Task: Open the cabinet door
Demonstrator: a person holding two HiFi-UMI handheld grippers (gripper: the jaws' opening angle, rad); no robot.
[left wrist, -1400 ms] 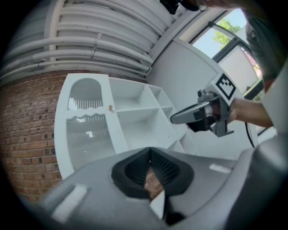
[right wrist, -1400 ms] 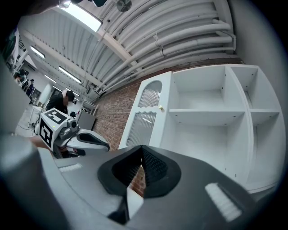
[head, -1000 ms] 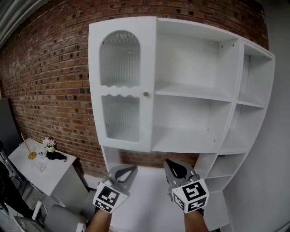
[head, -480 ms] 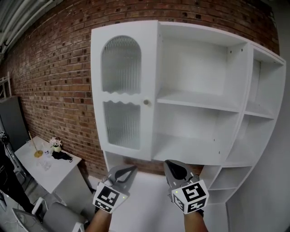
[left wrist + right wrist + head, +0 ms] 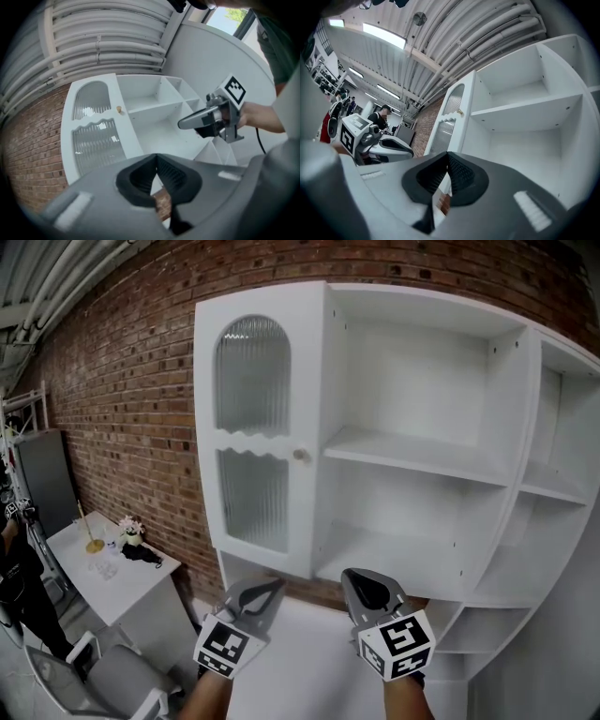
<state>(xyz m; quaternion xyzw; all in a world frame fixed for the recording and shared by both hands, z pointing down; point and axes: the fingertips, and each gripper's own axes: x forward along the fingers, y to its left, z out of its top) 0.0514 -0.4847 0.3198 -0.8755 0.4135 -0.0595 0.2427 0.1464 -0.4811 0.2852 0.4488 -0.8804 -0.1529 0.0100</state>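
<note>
A red brick wall backs a white cabinet with open shelves on its right side. The task has not begun, as far as the views show. The left hand-held gripper and the right hand-held gripper both have their jaws closed together on nothing, and neither touches the cabinet. Still to do are the reach, the grasp and the swing outward.

Both are held low and side by side in front of the person, forearms level, tips angled up toward the cabinet's underside. From the left hand-held gripper, the round knob sits at about 12 o'clock, well apart from it. The cabinet door, with ribbed glass panels, rises at 11 o'clock, shut and flush with the frame. A white desk stands off at 9 o'clock.
</note>
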